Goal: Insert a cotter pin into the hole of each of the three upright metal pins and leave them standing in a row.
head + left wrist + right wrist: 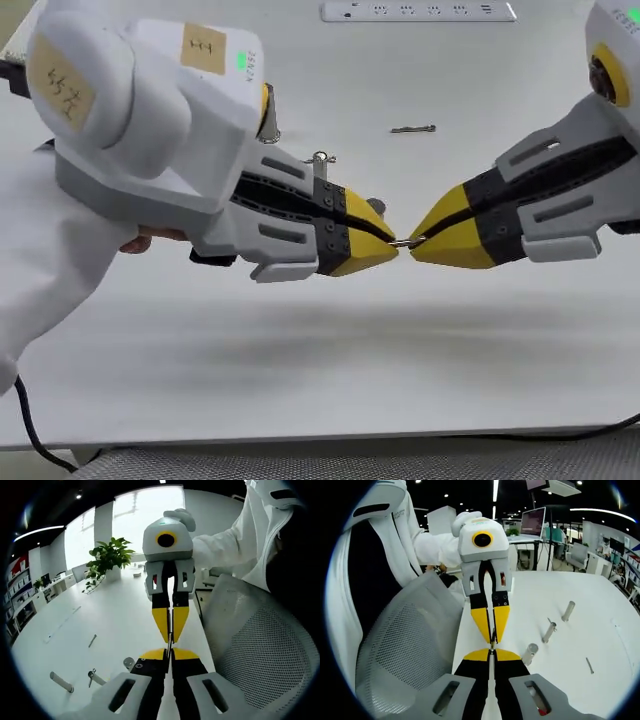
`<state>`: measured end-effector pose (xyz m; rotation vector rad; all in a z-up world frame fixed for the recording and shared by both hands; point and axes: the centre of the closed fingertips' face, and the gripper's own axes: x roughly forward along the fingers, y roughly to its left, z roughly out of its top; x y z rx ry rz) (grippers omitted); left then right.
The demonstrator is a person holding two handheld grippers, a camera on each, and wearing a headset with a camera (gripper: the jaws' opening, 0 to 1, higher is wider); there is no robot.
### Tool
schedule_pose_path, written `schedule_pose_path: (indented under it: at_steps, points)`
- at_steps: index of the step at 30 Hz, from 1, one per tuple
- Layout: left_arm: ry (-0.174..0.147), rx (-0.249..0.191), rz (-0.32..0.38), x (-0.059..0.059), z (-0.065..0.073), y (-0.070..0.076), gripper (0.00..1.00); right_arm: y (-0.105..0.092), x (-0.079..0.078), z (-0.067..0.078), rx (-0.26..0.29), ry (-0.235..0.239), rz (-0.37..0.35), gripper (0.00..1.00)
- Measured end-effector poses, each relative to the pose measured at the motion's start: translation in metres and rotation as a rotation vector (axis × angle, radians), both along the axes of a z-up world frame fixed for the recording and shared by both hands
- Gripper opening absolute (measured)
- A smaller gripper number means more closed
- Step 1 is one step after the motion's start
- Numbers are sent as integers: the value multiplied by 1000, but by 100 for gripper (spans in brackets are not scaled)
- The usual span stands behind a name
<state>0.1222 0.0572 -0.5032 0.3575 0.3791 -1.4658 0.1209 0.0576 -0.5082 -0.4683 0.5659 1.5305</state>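
My left gripper (393, 246) and right gripper (415, 244) meet tip to tip above the white table, both shut on a small cotter pin (404, 242) that spans the gap between them. Behind them stand three upright metal pins. The middle pin (321, 160) has a cotter pin through its top. Another pin (268, 122) is partly hidden by the left gripper, and the nearest pin (375, 203) shows just its top. In the right gripper view they form a row: pin (568, 611), pin (549, 631), pin (530, 654). A loose cotter pin (413, 129) lies farther back.
A white power strip (418, 11) lies at the table's far edge. A mesh chair back (405, 655) sits below the near table edge. A potted plant (111, 555) stands far down the table.
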Motion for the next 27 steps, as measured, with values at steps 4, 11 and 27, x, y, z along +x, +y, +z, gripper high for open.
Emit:
schedule_pose_path:
  at_steps: [4, 11, 27]
  points:
    - [-37, 35, 40, 13, -7, 4, 20, -3, 8, 1, 5, -5, -44, 0]
    - [-41, 56, 138, 36, -17, 8, 30, -22, 26, -12, -43, -43, -124, 0]
    - [-9, 120, 157, 60, -45, 7, 20, -29, 48, -37, -60, -33, -189, 0]
